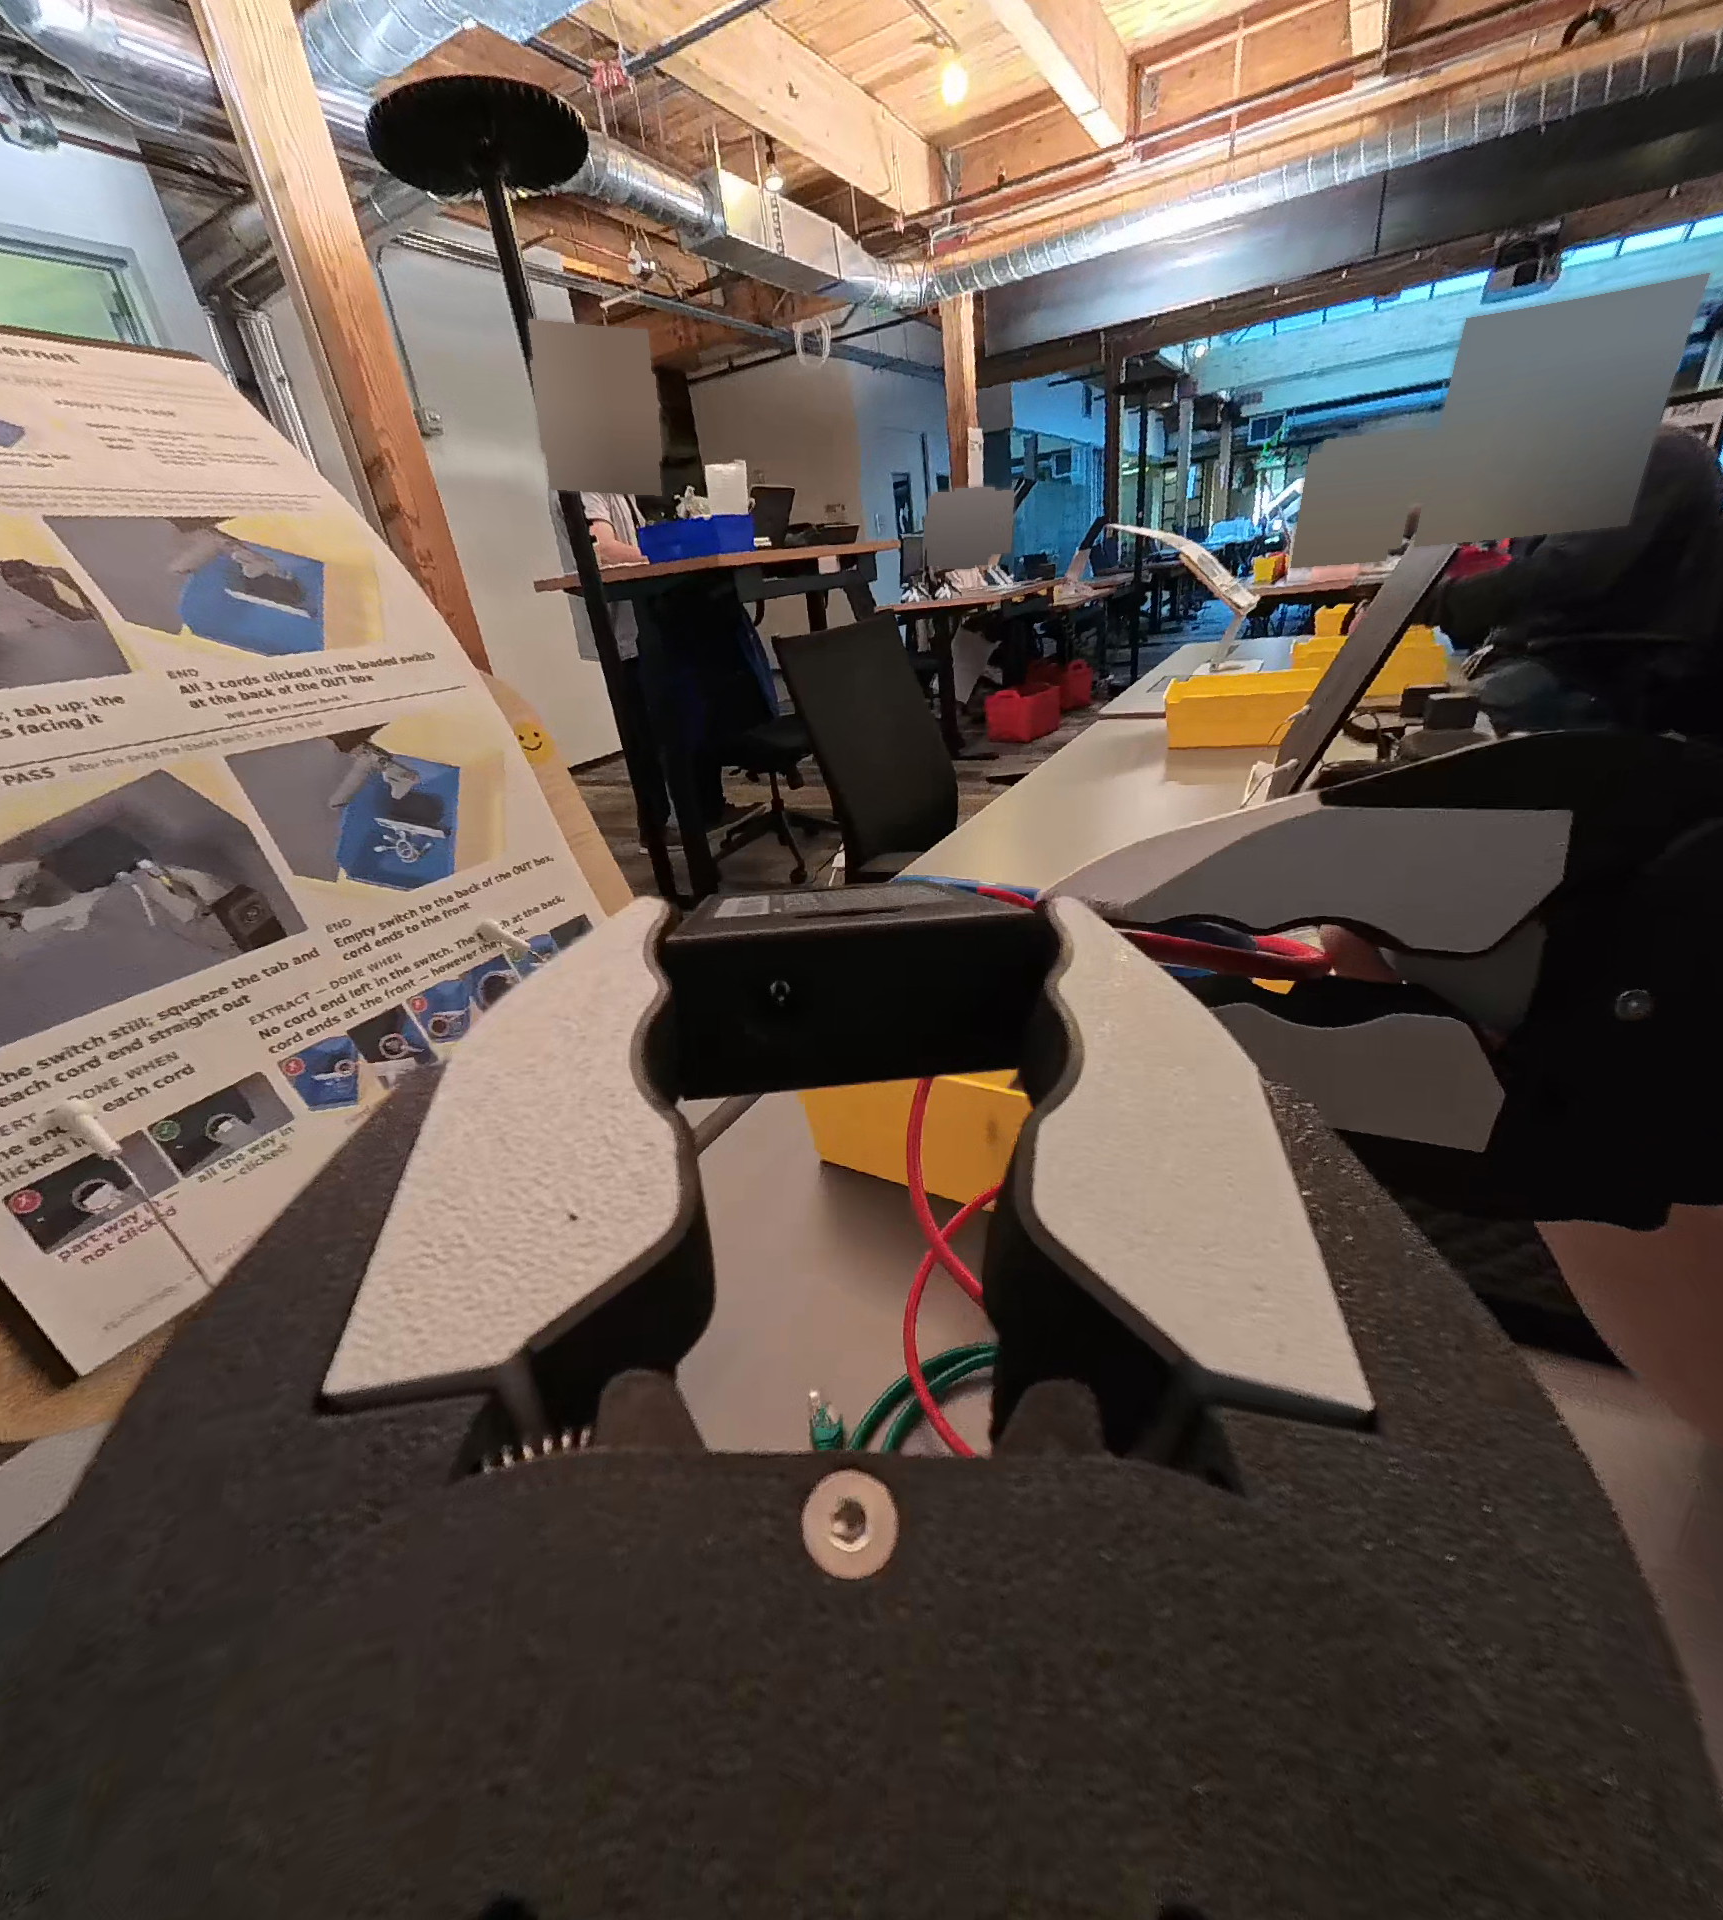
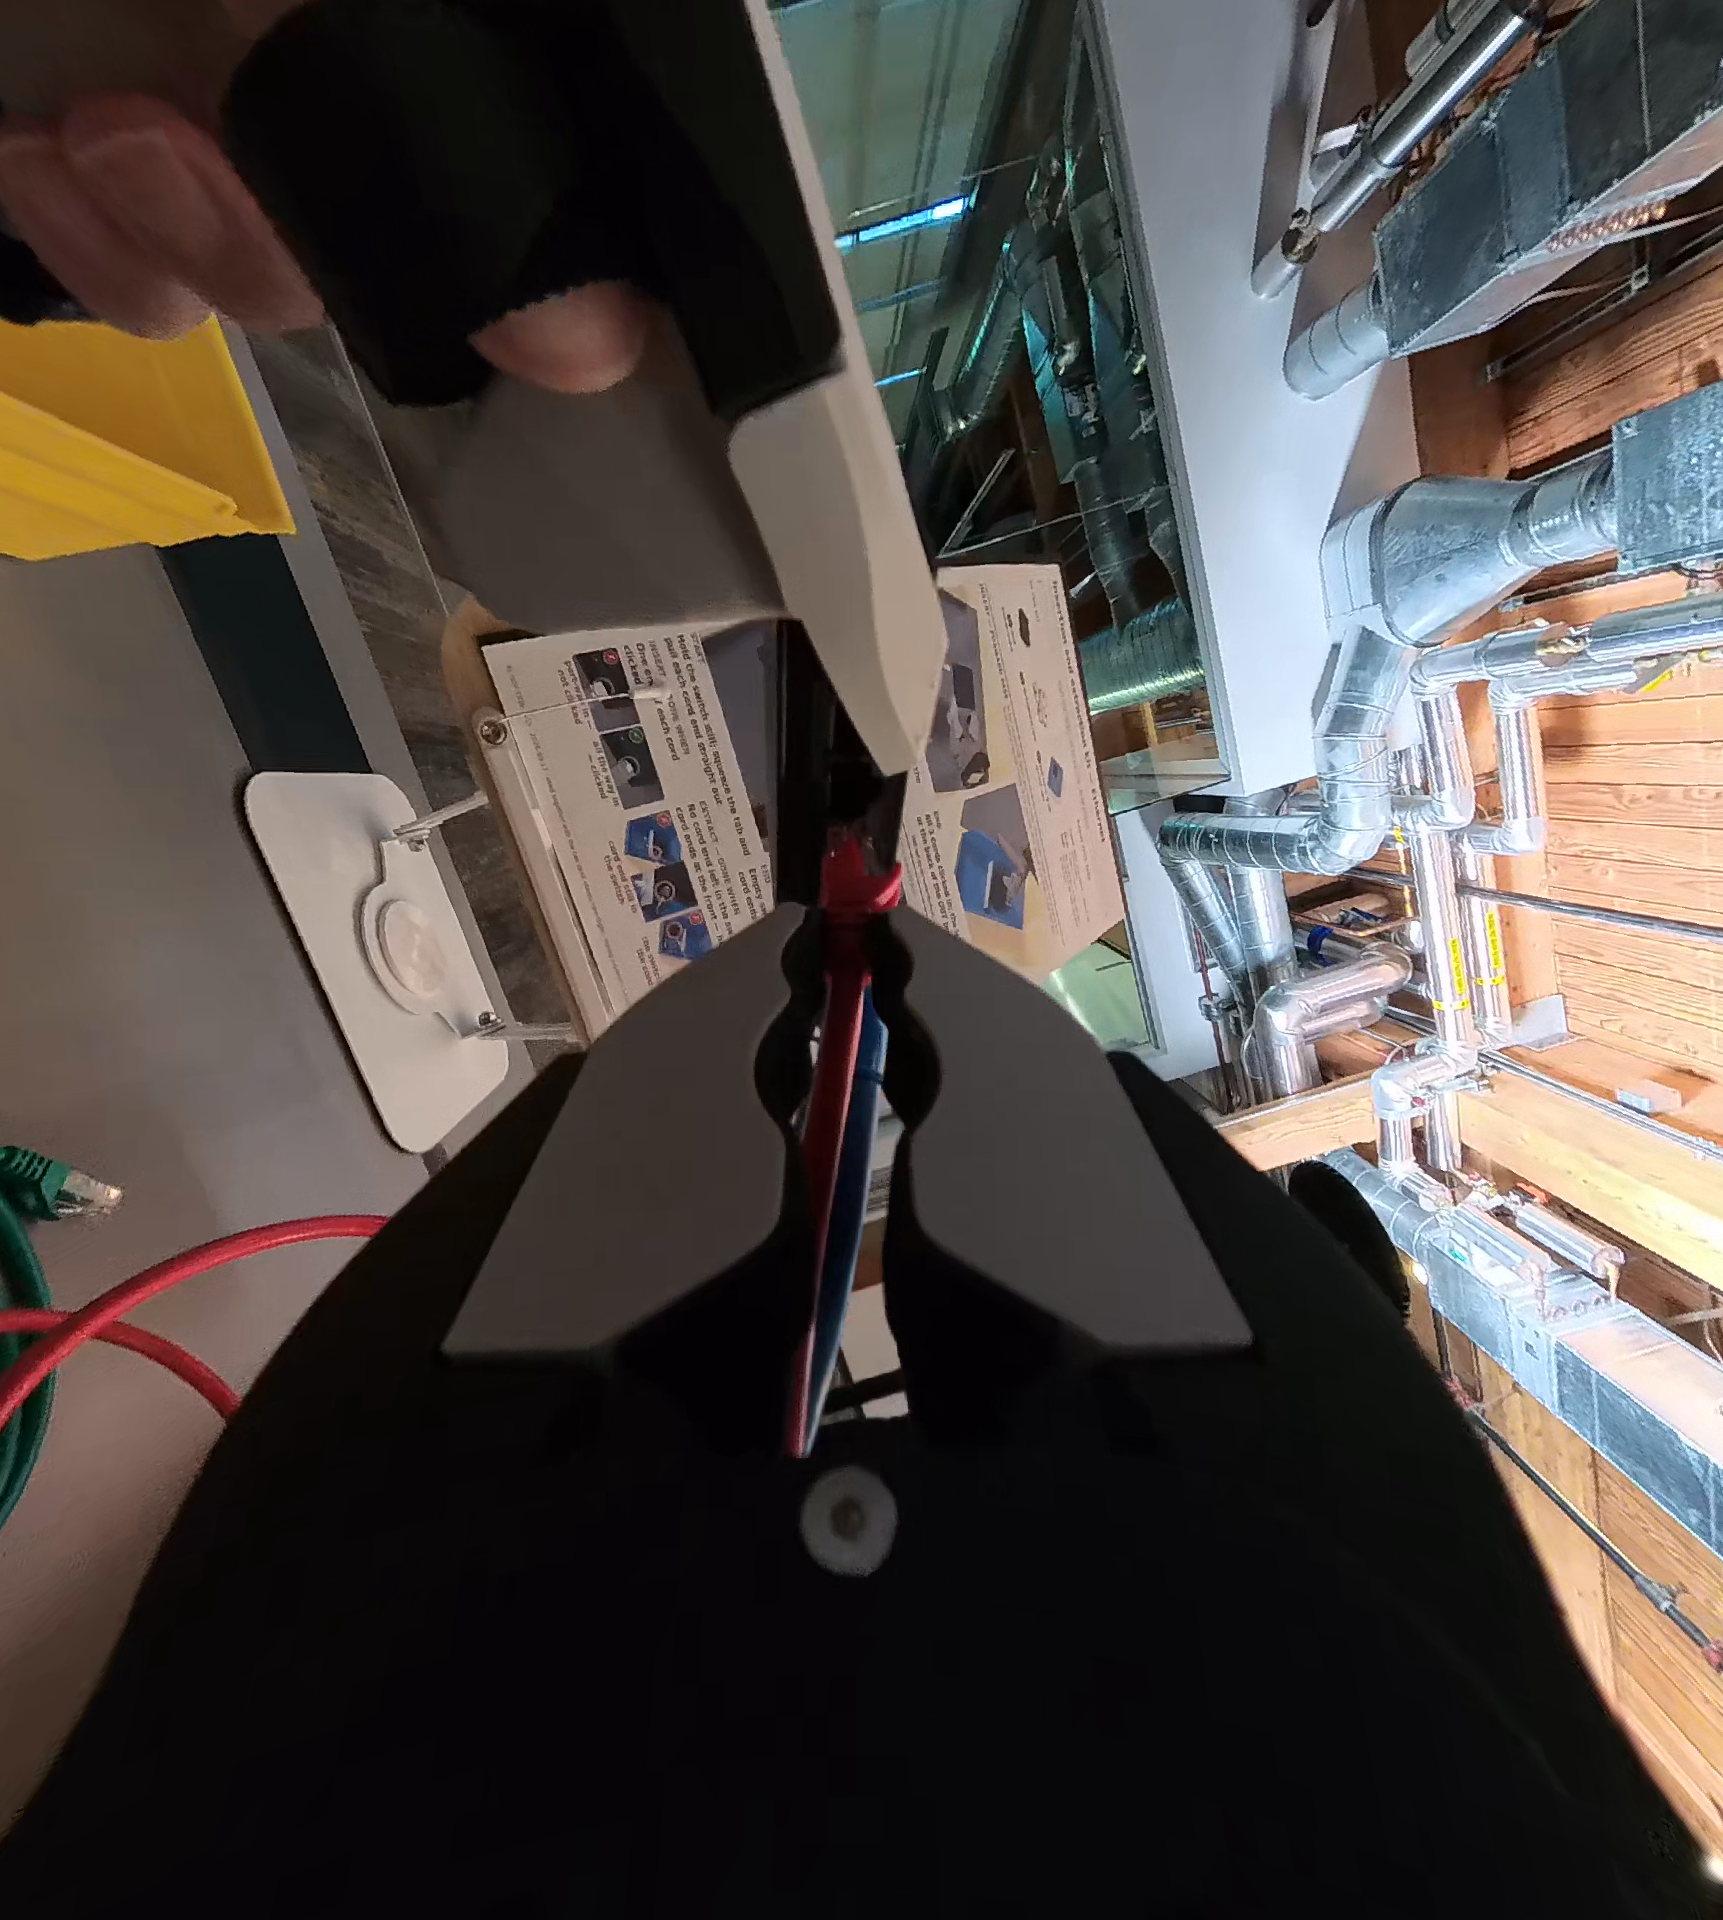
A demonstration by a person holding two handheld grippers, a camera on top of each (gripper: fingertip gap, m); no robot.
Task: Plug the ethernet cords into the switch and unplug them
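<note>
My left gripper (image 1: 852, 987) is shut on the black switch (image 1: 846, 1013), gripping its two ends and holding it above the table. My right gripper (image 2: 844, 920) is shut on the red cord (image 2: 836, 1039) just behind its plug, which sits at the switch's far face (image 2: 852, 790). I cannot tell if it is fully seated. A blue cord (image 2: 862, 1143) runs between the same fingers. In the left wrist view the right gripper (image 1: 1148, 940) comes in from the right, with the red cord (image 1: 1241, 951) and blue cord behind the switch. A loose green cord (image 2: 57, 1184) lies on the table.
A yellow bin (image 1: 898, 1132) stands under the switch, also seen in the right wrist view (image 2: 57, 436). An instruction sheet (image 1: 161, 831) leans on a stand at the left, with its white base (image 2: 369, 956) on the grey table. Red cord loops (image 2: 109, 1309) lie beside the green cord. The tips of one gripper are about 5 centimetres away from the tips of the other.
</note>
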